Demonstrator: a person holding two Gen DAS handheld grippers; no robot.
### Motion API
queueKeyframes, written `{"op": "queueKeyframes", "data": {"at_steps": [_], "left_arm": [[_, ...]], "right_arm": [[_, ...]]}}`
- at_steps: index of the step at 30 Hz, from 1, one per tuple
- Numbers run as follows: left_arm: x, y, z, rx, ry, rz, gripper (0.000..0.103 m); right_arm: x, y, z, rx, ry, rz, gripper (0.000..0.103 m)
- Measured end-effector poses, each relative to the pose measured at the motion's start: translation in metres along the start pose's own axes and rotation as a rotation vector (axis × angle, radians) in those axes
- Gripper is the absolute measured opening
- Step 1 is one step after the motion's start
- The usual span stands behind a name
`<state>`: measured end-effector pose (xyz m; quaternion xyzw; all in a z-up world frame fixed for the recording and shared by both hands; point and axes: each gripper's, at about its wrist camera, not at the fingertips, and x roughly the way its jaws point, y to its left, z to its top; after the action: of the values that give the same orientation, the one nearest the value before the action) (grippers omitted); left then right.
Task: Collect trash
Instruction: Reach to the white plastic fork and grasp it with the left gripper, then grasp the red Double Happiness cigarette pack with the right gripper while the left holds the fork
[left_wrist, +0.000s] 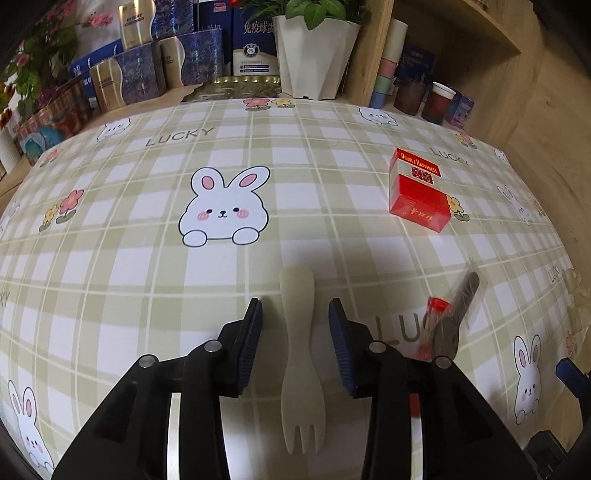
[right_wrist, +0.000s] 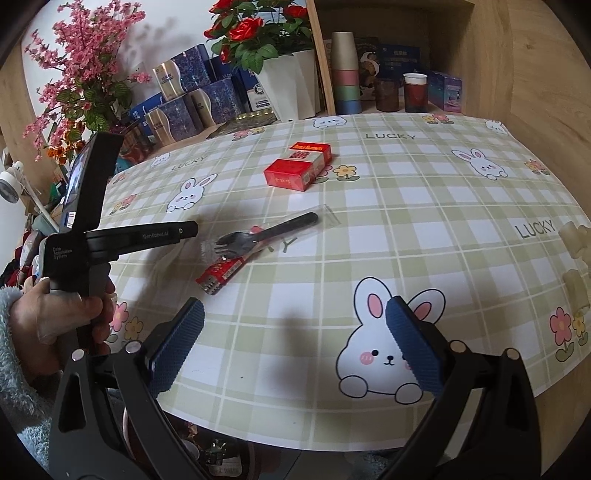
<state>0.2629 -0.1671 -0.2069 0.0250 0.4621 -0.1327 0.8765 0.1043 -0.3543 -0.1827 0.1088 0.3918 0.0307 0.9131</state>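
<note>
A cream plastic fork (left_wrist: 300, 354) lies on the checked tablecloth (left_wrist: 147, 258), tines toward me, between the open fingers of my left gripper (left_wrist: 295, 314); the pads do not touch it. A black fork in a clear wrapper (right_wrist: 266, 232) lies across a red packet (right_wrist: 221, 273) at mid-table; both show blurred in the left wrist view (left_wrist: 450, 310). A red cigarette box (right_wrist: 297, 166) sits farther back, also in the left wrist view (left_wrist: 417, 192). My right gripper (right_wrist: 295, 317) is open and empty over the table's near edge.
A white plant pot (left_wrist: 314, 55), blue and gold boxes (left_wrist: 140, 70), stacked cups (right_wrist: 345, 74) and dark jars (right_wrist: 415, 92) line the back. The left gripper's body and the hand holding it (right_wrist: 74, 266) are at the left in the right wrist view. A wooden wall (right_wrist: 546, 92) stands right.
</note>
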Motion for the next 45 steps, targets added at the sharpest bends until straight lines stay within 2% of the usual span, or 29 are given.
{"op": "queueKeyframes", "data": {"at_steps": [2,6,11,16,20,25,28,30,36,37,40,41,45], "left_arm": [[0.001,-0.002,-0.001,0.029,-0.015,0.025,0.017],[-0.005,0.009,-0.004,-0.007,-0.020,-0.031,0.017],[-0.037,0.026,-0.003,-0.045,-0.082,-0.096,0.017],[-0.069,0.054,-0.007,-0.124,-0.125,-0.148,0.017],[-0.085,0.074,-0.015,-0.167,-0.133,-0.162,0.017],[-0.098,0.100,-0.024,-0.202,-0.139,-0.151,0.017],[-0.104,0.113,-0.031,-0.212,-0.144,-0.132,0.017],[-0.107,0.120,-0.035,-0.219,-0.145,-0.123,0.017],[-0.115,0.138,-0.042,-0.251,-0.151,-0.117,0.017],[-0.118,0.141,-0.044,-0.255,-0.152,-0.118,0.017],[-0.124,0.146,-0.047,-0.263,-0.157,-0.118,0.017],[-0.127,0.147,-0.048,-0.266,-0.158,-0.118,0.017],[-0.138,0.151,-0.056,-0.272,-0.163,-0.121,0.017]], "right_arm": [[0.002,-0.003,0.000,0.011,0.004,-0.002,0.097],[0.006,-0.008,0.003,0.016,0.006,-0.002,0.097],[0.015,-0.011,0.021,0.000,-0.001,0.000,0.097],[0.035,-0.013,0.061,0.050,-0.027,0.054,0.097],[0.069,-0.008,0.102,0.099,0.013,0.063,0.097],[0.110,0.003,0.145,0.126,0.022,-0.017,0.097],[0.146,0.011,0.168,0.091,0.080,-0.055,0.097],[0.169,0.012,0.180,0.091,0.119,-0.127,0.097],[0.201,0.006,0.175,0.226,0.203,-0.174,0.097],[0.203,0.009,0.171,0.220,0.215,-0.167,0.094],[0.202,0.025,0.168,0.092,0.223,-0.186,0.065],[0.199,0.028,0.167,0.069,0.214,-0.171,0.065],[0.161,0.026,0.168,0.110,0.107,-0.081,0.064]]}}
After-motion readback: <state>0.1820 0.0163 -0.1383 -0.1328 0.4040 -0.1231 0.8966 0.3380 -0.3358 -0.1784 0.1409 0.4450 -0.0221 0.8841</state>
